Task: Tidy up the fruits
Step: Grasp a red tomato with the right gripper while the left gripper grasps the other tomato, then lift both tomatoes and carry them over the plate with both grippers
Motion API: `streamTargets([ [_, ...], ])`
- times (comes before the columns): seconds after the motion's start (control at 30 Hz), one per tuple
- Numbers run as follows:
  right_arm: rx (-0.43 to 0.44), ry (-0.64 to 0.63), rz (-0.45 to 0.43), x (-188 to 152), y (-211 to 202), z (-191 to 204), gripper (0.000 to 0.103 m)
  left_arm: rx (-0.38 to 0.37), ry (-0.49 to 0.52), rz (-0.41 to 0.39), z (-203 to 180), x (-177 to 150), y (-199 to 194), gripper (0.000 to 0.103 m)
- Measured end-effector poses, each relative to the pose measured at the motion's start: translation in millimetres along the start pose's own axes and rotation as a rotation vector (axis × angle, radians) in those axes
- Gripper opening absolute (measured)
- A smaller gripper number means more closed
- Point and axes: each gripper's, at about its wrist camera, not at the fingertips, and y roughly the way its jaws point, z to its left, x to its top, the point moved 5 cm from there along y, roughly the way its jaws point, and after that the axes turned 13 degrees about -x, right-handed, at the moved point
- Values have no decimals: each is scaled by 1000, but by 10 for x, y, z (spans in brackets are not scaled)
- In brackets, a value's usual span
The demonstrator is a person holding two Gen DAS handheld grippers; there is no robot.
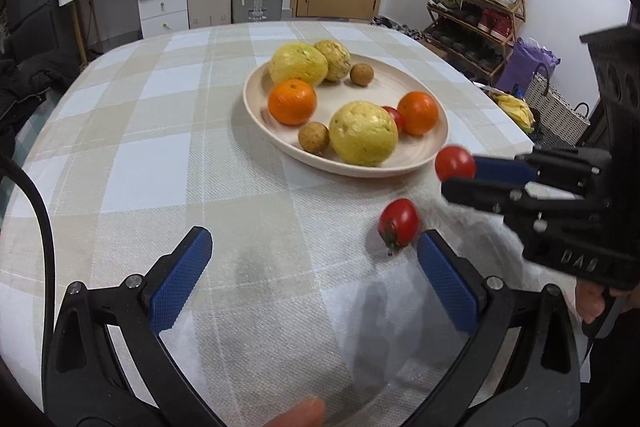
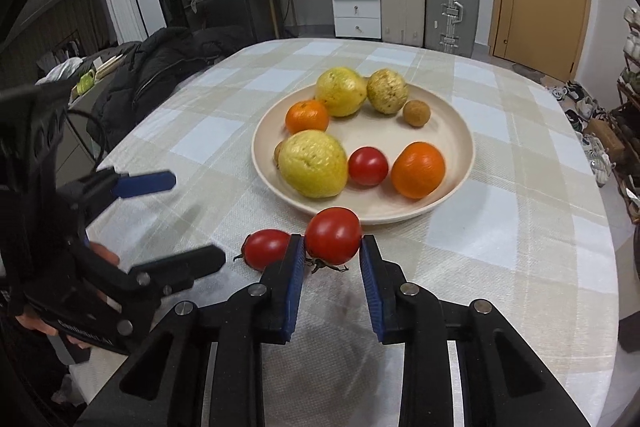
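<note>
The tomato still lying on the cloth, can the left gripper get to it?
Probably yes: the loose tomato lies just ahead of the open left gripper, near its right finger, with bare cloth between.

Your room is evenly and softly lit from above; nothing glares. Under your right gripper [image 2: 330,259] a faint grey shadow lies on the tablecloth [image 2: 500,195], and another lies between your left gripper's fingers [image 1: 182,279]. Both views bulge and darken to black at the corners. The plate [image 1: 424,147] ahead looks slightly smeared.
</note>
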Motion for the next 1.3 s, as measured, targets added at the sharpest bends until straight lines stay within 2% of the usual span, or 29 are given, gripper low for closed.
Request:
streamTargets([
  [0.1, -2, 22, -7, 20, -27, -70, 29, -3, 23, 29, -62, -31, 61, 101],
  [0.2, -2, 37, -8, 25, -35, -129, 29, 9, 70, 55, -146, -47, 119, 92],
  [0.4, 6, 52, -20, 39, -87, -190, 29, 20, 140, 128, -289, -83, 283, 65],
  [0.6, 8, 74, -27, 51, -118, -271, 29, -17, 169, 130, -412, -50, 353, 50],
  [0.77, 17, 81, -22, 49, -98, -258, 29, -52, 152, 122, -398, -31, 348, 27],
  [0.9, 18, 67, -16, 40, -79, -208, 29, -61, 144, 120, -388, -14, 352, 23],
  [1.3, 17, 80, -21, 45, -100, -252, 29, -70, 129, 81, -354, 9, 263, 21],
])
